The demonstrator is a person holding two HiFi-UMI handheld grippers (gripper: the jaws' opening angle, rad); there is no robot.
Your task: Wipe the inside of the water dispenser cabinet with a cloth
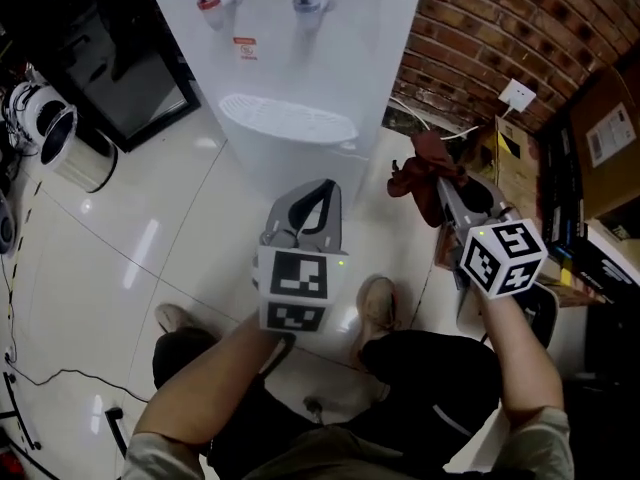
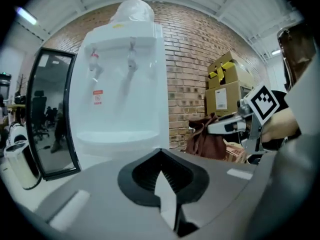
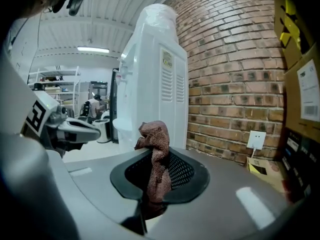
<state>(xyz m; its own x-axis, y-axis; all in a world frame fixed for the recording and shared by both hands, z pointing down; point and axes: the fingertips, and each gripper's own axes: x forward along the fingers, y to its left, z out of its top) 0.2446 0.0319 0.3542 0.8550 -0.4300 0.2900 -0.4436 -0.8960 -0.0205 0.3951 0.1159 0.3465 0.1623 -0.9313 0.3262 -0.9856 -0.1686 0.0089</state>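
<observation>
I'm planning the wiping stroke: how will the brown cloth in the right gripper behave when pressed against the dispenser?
Probably floppy: the cloth sits bunched in crumpled folds at the right gripper, so it should collapse rather than push back. It is likely light for its bulk, and its nubbly weave suggests it will drag rather than slide.

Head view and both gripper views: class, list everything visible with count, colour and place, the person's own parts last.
water dispenser: one, white, against the brick wall
taps: two, red and blue, dispenser's front
wall socket: one, white, on the brick wall
cardboard boxes: several, brown, far right
cloth: one, reddish-brown, between the right gripper's jaws
left gripper: one, grey, shut and empty, facing the dispenser
right gripper: one, grey, shut on the cloth
shoes: two, beige, on the pale floor
</observation>
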